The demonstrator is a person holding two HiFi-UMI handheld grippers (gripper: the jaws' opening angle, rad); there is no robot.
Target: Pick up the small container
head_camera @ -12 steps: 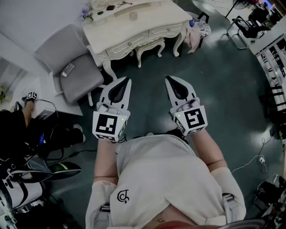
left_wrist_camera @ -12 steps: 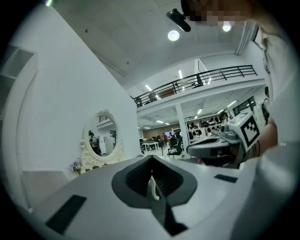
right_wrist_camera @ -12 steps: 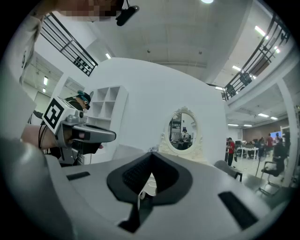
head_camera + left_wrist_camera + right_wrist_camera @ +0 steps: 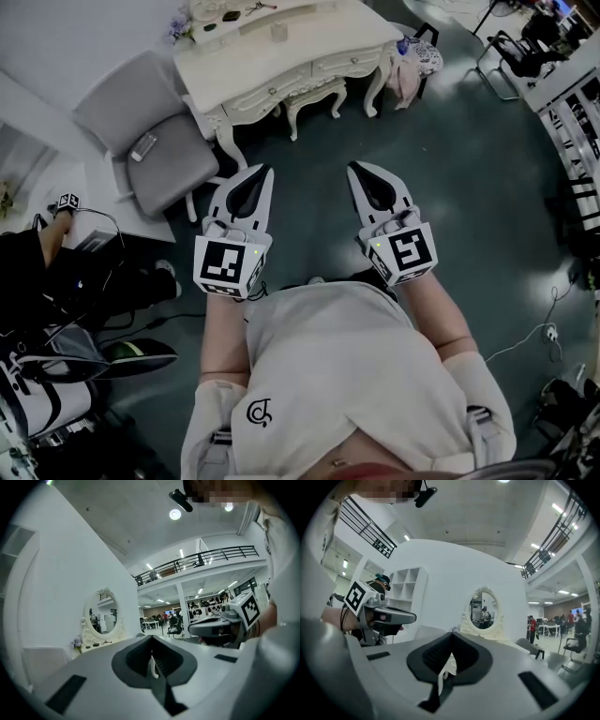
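Note:
A small beige container [image 4: 278, 32] stands on the white dressing table [image 4: 356, 37] at the top of the head view, far ahead of both grippers. My left gripper [image 4: 265, 169] and right gripper [image 4: 353, 166] are held side by side at waist height over the dark floor, pointing toward the table. Both are shut with nothing between the jaws. In the left gripper view the left gripper [image 4: 151, 637] points at the oval mirror [image 4: 103, 616], jaws together. The right gripper [image 4: 452, 634] likewise shows its jaws together in its own view, with the mirror [image 4: 483, 609] beyond.
A grey chair [image 4: 150, 141] stands left of the table and a white stool [image 4: 314, 94] is tucked under it. A seated person's legs [image 4: 56, 272] and cables lie at the left. Shelving [image 4: 577, 122] lines the right edge. Dark floor [image 4: 469, 187] spreads between me and the table.

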